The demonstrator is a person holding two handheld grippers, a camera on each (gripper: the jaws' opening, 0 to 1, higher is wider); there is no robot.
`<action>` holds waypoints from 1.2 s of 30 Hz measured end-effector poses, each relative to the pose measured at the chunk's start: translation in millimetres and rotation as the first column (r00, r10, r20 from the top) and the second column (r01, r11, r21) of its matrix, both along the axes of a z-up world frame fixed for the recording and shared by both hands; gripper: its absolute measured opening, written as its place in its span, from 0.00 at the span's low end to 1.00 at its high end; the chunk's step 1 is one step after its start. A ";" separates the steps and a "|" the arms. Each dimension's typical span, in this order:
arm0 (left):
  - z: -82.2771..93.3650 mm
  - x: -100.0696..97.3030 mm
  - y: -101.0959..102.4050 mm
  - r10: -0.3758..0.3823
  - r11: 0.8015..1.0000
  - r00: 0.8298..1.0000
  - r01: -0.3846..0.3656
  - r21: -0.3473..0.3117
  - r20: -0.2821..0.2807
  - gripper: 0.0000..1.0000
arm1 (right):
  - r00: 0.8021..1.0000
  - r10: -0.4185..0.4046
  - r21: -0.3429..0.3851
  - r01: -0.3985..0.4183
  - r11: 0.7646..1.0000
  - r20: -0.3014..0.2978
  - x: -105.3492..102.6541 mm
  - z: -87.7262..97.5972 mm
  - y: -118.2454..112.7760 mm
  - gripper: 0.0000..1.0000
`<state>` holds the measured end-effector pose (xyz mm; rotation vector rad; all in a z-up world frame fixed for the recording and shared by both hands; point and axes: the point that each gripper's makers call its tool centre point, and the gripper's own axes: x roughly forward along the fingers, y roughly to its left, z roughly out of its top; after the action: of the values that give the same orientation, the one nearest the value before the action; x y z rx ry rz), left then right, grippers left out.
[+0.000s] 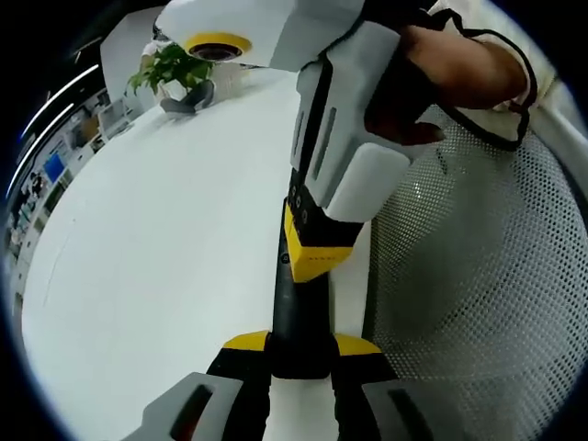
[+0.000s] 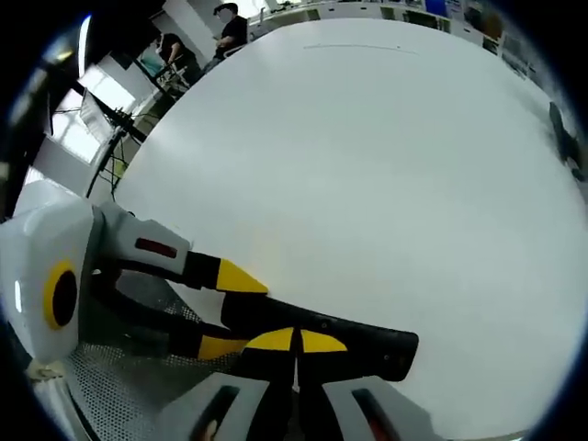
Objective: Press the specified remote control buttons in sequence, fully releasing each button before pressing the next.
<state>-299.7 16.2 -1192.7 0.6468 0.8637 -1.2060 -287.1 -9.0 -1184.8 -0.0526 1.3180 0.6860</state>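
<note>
Currently: left gripper (image 1: 299, 354) fingers clamp black remote (image 1: 299, 322) | right gripper (image 2: 296, 354) fingers closed together, tips on remote | white surface (image 1: 156, 239) beneath | potted plant (image 1: 175, 73) far off

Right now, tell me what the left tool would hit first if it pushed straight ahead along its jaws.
The left tool is shut on the black remote, and directly ahead the right tool already meets it. Depth is hard to judge, but it looks touching.
</note>
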 end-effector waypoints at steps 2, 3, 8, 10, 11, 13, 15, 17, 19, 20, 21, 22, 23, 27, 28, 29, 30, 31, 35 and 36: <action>0.2 -0.4 0.1 0.001 1.000 1.000 -0.001 0.001 0.000 0.24 | 1.000 -0.004 0.007 0.005 1.000 -0.009 -0.7 0.7 -0.6 0.00; -0.1 -0.5 0.1 0.002 1.000 1.000 -0.002 0.000 0.000 0.24 | 1.000 -0.007 0.013 0.007 1.000 -0.011 -1.3 1.2 -1.0 0.00; 0.5 -0.6 0.3 0.004 1.000 1.000 -0.004 -0.009 -0.001 0.24 | 0.999 -0.041 0.044 0.042 0.998 -0.024 -1.5 1.7 -1.5 0.00; 0.3 -0.4 0.2 0.004 1.000 1.000 -0.004 -0.011 -0.001 0.24 | 0.999 -0.040 0.045 0.041 0.998 -0.024 -1.9 2.4 -0.5 0.00; 0.3 -0.3 0.2 0.005 1.000 1.000 -0.005 -0.011 -0.001 0.24 | 0.999 -0.035 0.042 0.036 0.998 -0.021 -2.4 2.9 -0.2 0.00; 0.4 -0.3 0.1 0.006 1.000 1.000 -0.006 -0.011 -0.001 0.24 | 0.999 -0.027 0.039 0.028 0.999 -0.017 -3.9 3.4 0.2 0.00; 0.7 -0.4 0.0 0.007 1.000 1.000 -0.007 -0.011 -0.003 0.24 | 1.000 -0.015 0.052 0.016 0.999 -0.027 -7.3 3.4 3.0 0.00; 0.6 -0.3 0.0 0.008 1.000 1.000 -0.008 -0.013 -0.006 0.24 | 0.999 -0.003 0.071 0.006 0.997 -0.041 -10.6 2.2 7.6 0.00; 0.6 -0.1 0.0 0.009 1.000 1.000 -0.010 -0.015 -0.008 0.24 | 0.999 0.002 0.061 0.001 0.998 -0.047 -12.1 -0.1 8.9 0.00; 0.6 0.0 0.0 0.009 1.000 1.000 -0.009 -0.017 -0.007 0.24 | 0.999 0.009 0.062 -0.007 0.998 -0.042 -11.5 0.1 10.3 0.00; 0.3 0.0 0.0 0.013 1.000 1.000 -0.013 -0.019 -0.008 0.24 | 0.999 0.012 0.064 -0.010 0.998 -0.038 -10.5 0.2 11.0 0.00; 0.4 0.0 0.1 0.014 1.000 1.000 -0.014 -0.022 -0.008 0.24 | 0.999 0.014 0.066 -0.011 0.998 -0.041 -10.7 0.7 12.2 0.00; 0.7 -0.2 0.1 0.017 1.000 1.000 -0.017 -0.024 -0.008 0.24 | 0.999 0.016 0.068 -0.013 0.998 -0.043 -10.6 0.8 13.3 0.00; 0.6 -0.2 0.2 0.016 1.000 1.000 -0.016 -0.022 -0.005 0.24 | 0.998 0.029 0.069 -0.025 0.997 -0.055 -12.6 0.7 16.8 0.00; 0.5 -0.2 0.2 0.016 1.000 1.000 -0.016 -0.022 -0.005 0.24 | 0.998 0.025 0.067 -0.021 0.998 -0.059 -12.6 0.6 16.6 0.00; 0.1 -0.3 0.2 0.017 1.000 1.000 -0.017 -0.022 -0.006 0.24 | 0.998 0.023 0.066 -0.019 0.998 -0.063 -12.5 0.6 16.5 0.00; 0.1 -0.3 0.2 0.018 1.000 1.000 -0.018 -0.023 -0.007 0.24 | 0.998 0.025 0.066 -0.021 0.998 -0.065 -12.4 0.1 16.5 0.00; 0.0 -0.4 0.3 0.019 1.000 1.000 -0.019 -0.024 -0.007 0.24 | 0.998 0.026 0.066 -0.021 0.998 -0.065 -12.5 0.1 16.5 0.00; 0.2 -0.7 0.3 0.021 0.999 1.000 -0.021 -0.029 -0.005 0.24 | 0.999 0.041 0.064 -0.039 0.997 -0.035 -13.9 0.0 17.1 0.00; 0.1 -0.6 0.3 0.021 0.999 1.000 -0.022 -0.031 -0.005 0.24 | 0.999 0.052 0.051 -0.051 0.997 -0.011 -13.9 0.2 17.2 0.00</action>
<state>-300.2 16.5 -1192.6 0.6080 0.8525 -1.2001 -301.0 8.2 -1184.6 -0.0415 1.3146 0.7644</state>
